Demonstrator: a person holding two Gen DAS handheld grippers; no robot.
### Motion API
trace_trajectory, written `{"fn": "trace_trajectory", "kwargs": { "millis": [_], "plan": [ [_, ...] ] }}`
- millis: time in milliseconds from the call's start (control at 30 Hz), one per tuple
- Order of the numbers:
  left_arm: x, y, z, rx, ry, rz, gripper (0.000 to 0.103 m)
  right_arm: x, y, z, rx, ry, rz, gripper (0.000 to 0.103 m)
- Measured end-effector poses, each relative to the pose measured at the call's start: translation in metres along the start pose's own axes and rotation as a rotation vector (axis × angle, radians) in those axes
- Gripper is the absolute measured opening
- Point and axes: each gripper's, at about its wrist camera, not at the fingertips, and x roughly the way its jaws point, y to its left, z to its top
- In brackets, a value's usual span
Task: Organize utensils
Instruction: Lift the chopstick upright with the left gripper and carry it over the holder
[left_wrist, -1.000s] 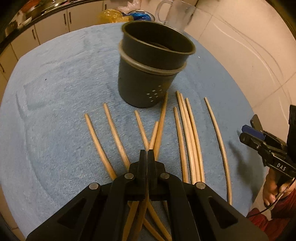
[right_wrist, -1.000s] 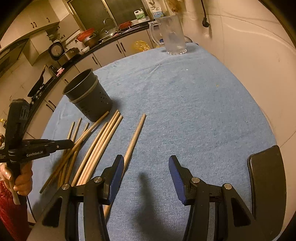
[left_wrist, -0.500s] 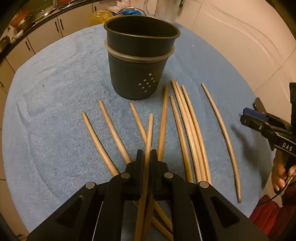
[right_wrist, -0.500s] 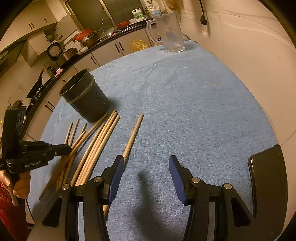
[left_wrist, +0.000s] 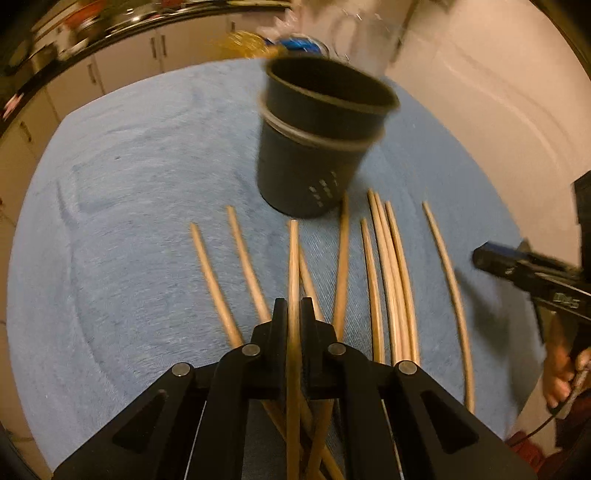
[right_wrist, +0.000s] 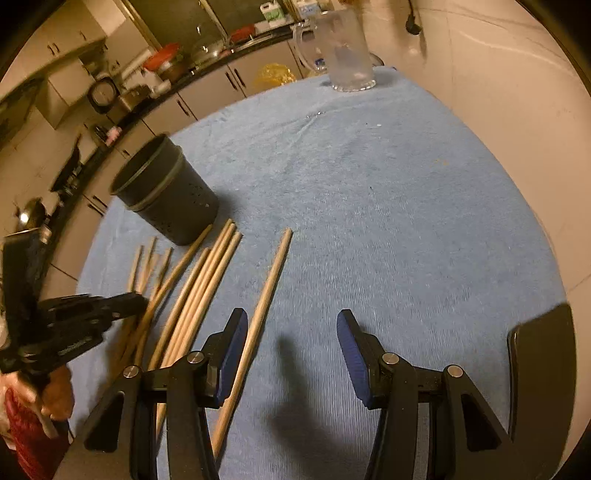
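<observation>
Left gripper clamped on one chopstick, tip aimed at the dark holder mid-cloth. Right gripper jaws wide apart, holding nothing, low over the blue cloth beside the loose chopsticks. Only the right view shows the glass pitcher at the far edge clearly.

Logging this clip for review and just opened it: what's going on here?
A person is sorting wooden chopsticks into a dark holder on a table with a blue cloth. The left gripper has its jaws shut on one chopstick, pointed toward the holder. The right gripper hovers open and empty over the cloth, beside a lone chopstick. The other chopsticks lie loose in front of the holder. A clear jug stands at the far edge.
</observation>
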Motion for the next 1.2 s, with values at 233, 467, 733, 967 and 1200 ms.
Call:
{"fn": "trace_trajectory", "kwargs": {
  "millis": [233,467,733,967,1200],
  "plan": [
    [-0.035,0.014,0.001,-0.052,-0.111,-0.011,0.006,0.036,0.024,0.024,-0.07,0.083,-0.104,0.048],
    [-0.064,0.03,-0.007,-0.083,-0.185,-0.016,0.006,0.042,0.041,0.026,-0.124,0.101,-0.161,0.007],
    [-0.111,0.022,-0.016,-0.07,-0.297,-0.016,0.006,-0.015,0.046,0.021,-0.079,-0.04,0.018,0.006],
    [-0.144,0.007,-0.019,-0.048,-0.371,-0.01,0.006,-0.064,0.062,0.012,-0.138,-0.18,0.1,0.006],
    [-0.165,-0.005,-0.017,-0.04,-0.407,-0.005,0.006,-0.102,0.067,0.006,-0.151,-0.295,0.139,0.006]
  ]
}}
